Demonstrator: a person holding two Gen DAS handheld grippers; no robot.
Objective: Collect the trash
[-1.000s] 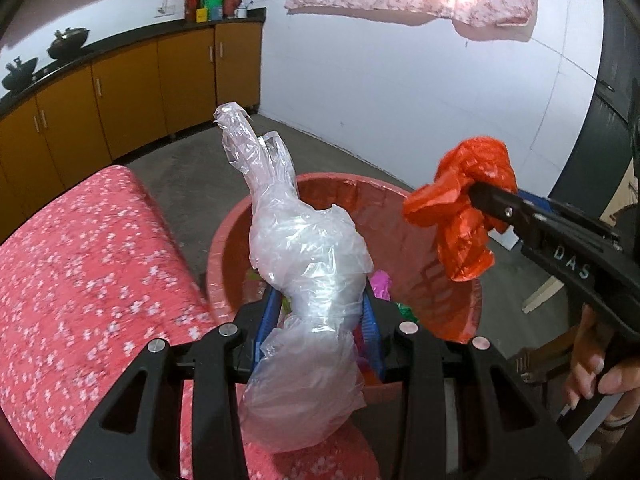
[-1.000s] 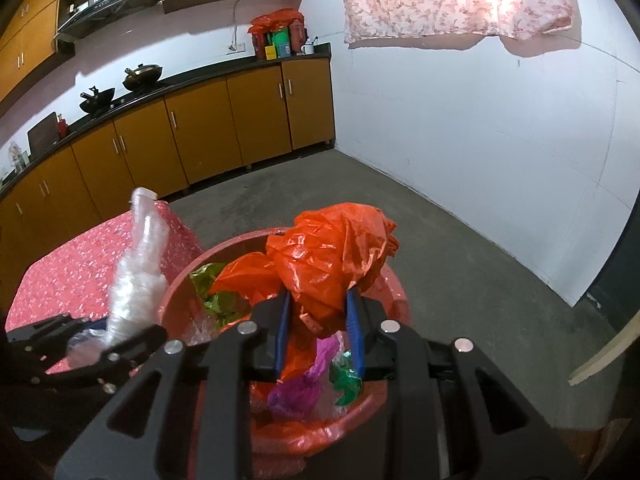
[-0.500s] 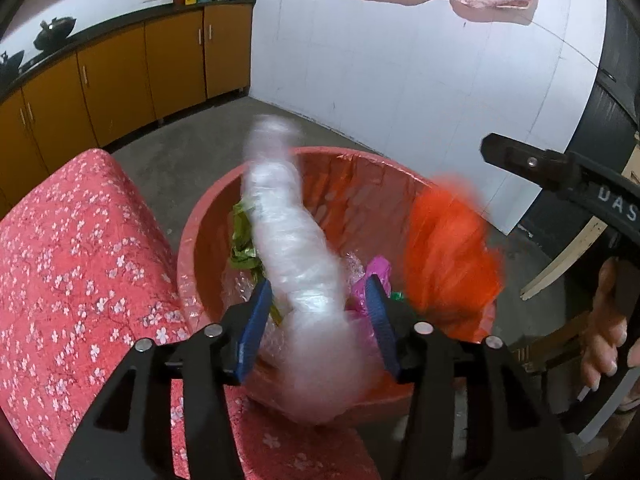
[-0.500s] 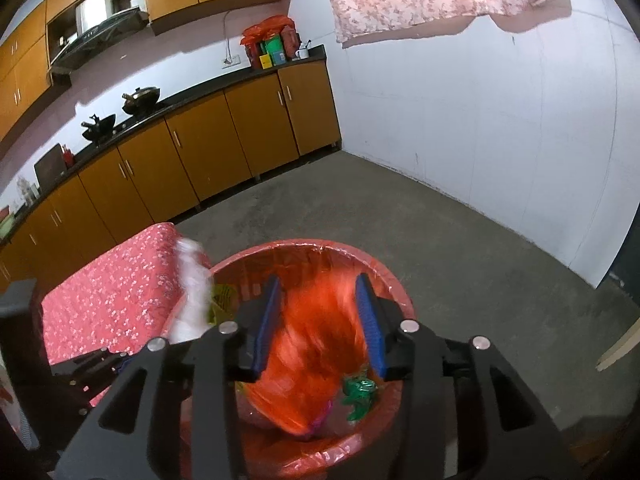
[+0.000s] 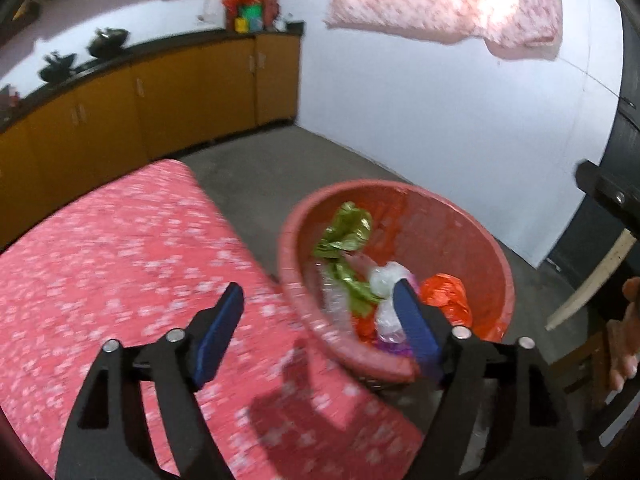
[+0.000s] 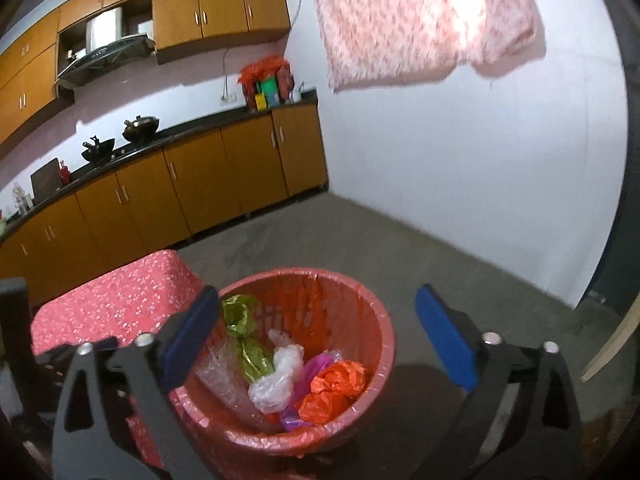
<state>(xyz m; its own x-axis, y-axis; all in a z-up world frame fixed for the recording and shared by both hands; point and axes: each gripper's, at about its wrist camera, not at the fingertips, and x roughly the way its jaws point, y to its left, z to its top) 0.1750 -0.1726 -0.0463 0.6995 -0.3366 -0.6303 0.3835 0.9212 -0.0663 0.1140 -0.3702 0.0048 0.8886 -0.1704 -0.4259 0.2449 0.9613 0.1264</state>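
Red cloth with small white flowers covers the bench at the left of the left wrist view, and the same bench shows at the left of the right wrist view. The left gripper hangs over the bench's right edge, its blue-padded fingers spreading apart at this moment with nothing between them; one finger stands over the cloth, the other over the basket. Just right of the bench stands a red plastic waste basket, lined with a thin red bag, its rim close against the cloth's edge. The trash lies inside it: a crumpled green foil wrapper toward the far left wall, a clear plastic bag in the middle, an orange plastic bag to the right, and a scrap of purple plastic low down.

In the right wrist view the basket sits between the right gripper's fingers. The right gripper is also widening, released, with no pad touching anything. The green wrapper, clear bag, purple plastic and orange bag run left to right across the basket's bottom. Behind stand orange-brown kitchen cabinets under a dark countertop with two black pots, and a pink flowered cloth hangs on the white wall. At the far right edge of the left wrist view, a person's hand shows partly.
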